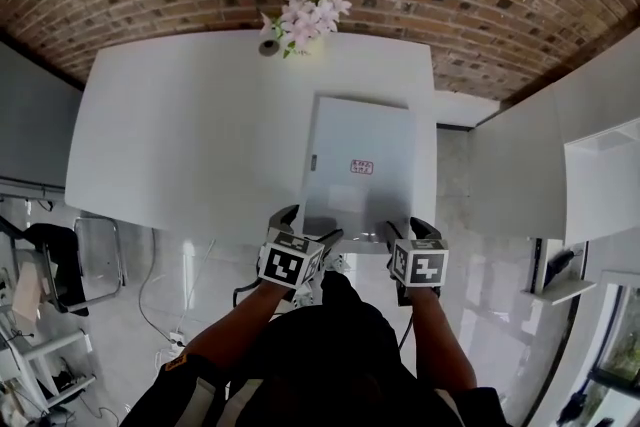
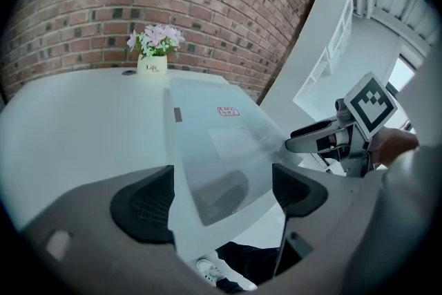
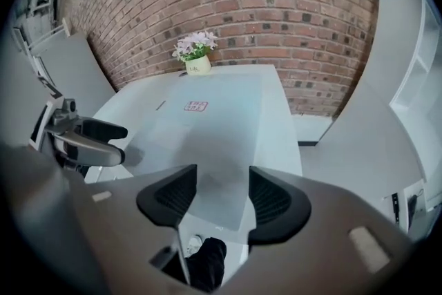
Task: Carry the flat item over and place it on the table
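Observation:
The flat item is a pale grey board [image 1: 360, 165] with a small red label. It lies on the white table [image 1: 190, 125] at the table's right side, and its near edge overhangs the table's front. My left gripper [image 1: 305, 225] is at the board's near left corner. In the left gripper view its jaws [image 2: 219, 200] stand wide apart, with the corner of the board [image 2: 221, 148] between them and untouched. My right gripper [image 1: 408, 230] is at the near right corner. Its jaws [image 3: 223, 200] stand closer together, and the pads are clear of the board [image 3: 207, 128].
A pot of pink flowers [image 1: 305, 20] and a small round object [image 1: 268, 46] stand at the table's far edge by the brick wall. A white counter [image 1: 560, 155] runs along the right. A chair [image 1: 95, 260] and cables are on the floor at the left.

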